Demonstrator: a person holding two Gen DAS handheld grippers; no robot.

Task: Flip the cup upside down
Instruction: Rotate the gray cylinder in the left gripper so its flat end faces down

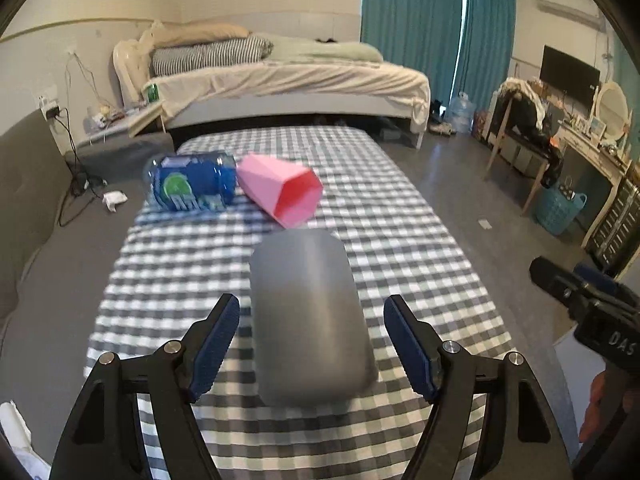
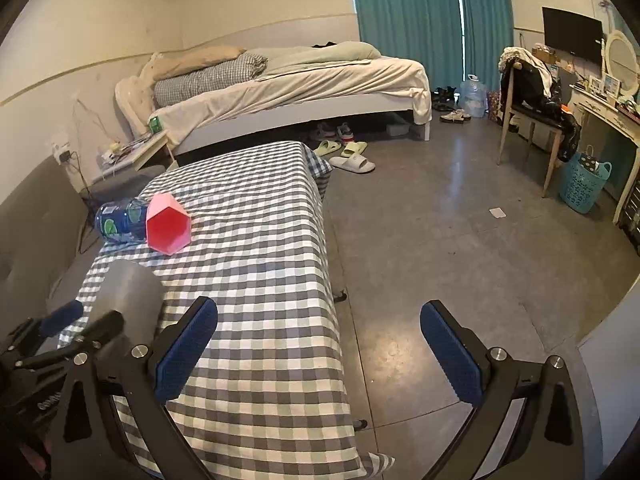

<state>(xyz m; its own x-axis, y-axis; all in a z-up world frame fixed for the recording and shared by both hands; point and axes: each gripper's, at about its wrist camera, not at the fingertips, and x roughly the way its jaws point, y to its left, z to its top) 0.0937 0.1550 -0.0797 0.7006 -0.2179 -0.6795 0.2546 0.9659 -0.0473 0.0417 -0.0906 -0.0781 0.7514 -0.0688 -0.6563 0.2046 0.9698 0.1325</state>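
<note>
Grey cup [image 1: 308, 316] lying on its side on checked tablecloth [image 1: 420, 248], between spread fingers of left gripper [image 1: 312, 344], untouched. Looks light, rigid, smooth, likely slippery; best pinched mid-body across the wall. Right gripper [image 2: 320, 352] spread wide, empty, off table edge.

Soft daylight thru gap in teal curtains [image 1: 436, 28]; room moderately bright. Floor [image 2: 420, 264] shows pale glare patches. Grey cup [image 1: 308, 316] motion-blurred in left view. Strong fisheye bending, dark vignette at corners.
</note>
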